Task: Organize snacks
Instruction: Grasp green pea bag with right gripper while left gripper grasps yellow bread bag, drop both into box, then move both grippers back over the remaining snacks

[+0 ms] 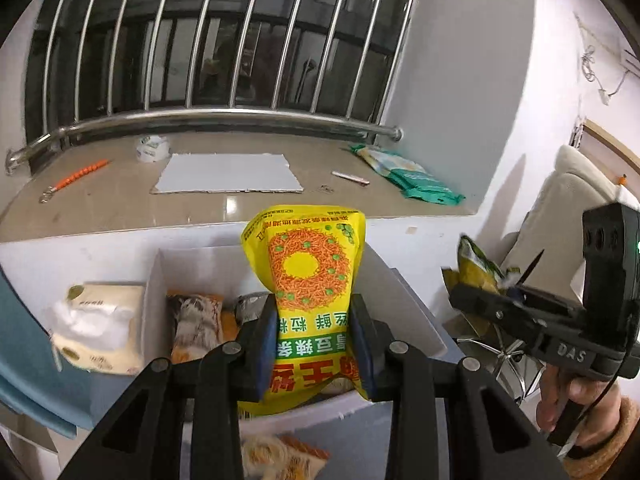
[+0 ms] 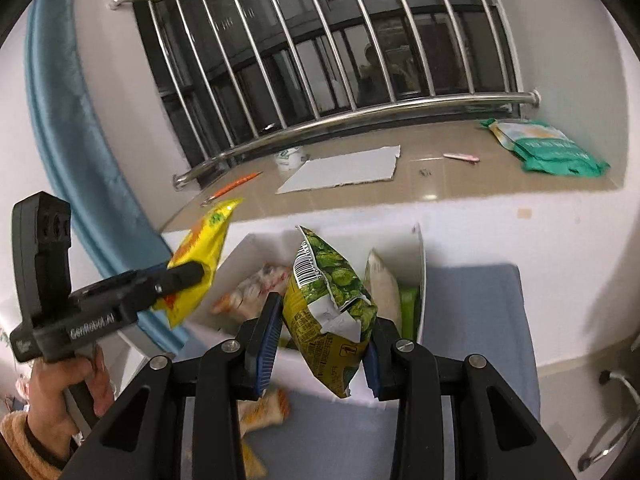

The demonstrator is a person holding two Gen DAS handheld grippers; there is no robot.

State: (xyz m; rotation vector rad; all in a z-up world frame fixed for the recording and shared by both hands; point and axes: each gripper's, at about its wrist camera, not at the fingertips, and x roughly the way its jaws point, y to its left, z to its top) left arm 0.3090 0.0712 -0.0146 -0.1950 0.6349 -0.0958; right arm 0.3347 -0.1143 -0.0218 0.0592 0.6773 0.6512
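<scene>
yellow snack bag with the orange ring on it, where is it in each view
Left wrist view: the yellow snack bag stands centre frame, clamped between the left gripper pads, above the white bin.
Right wrist view: the same bag is at left of centre, seen edge-on in the other gripper.
Shared landmark: the grey sheet on the window ledge.

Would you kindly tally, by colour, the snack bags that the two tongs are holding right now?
Yellow bag, in the left tongs: 1
Green bag, in the right tongs: 1
Total: 2
</scene>
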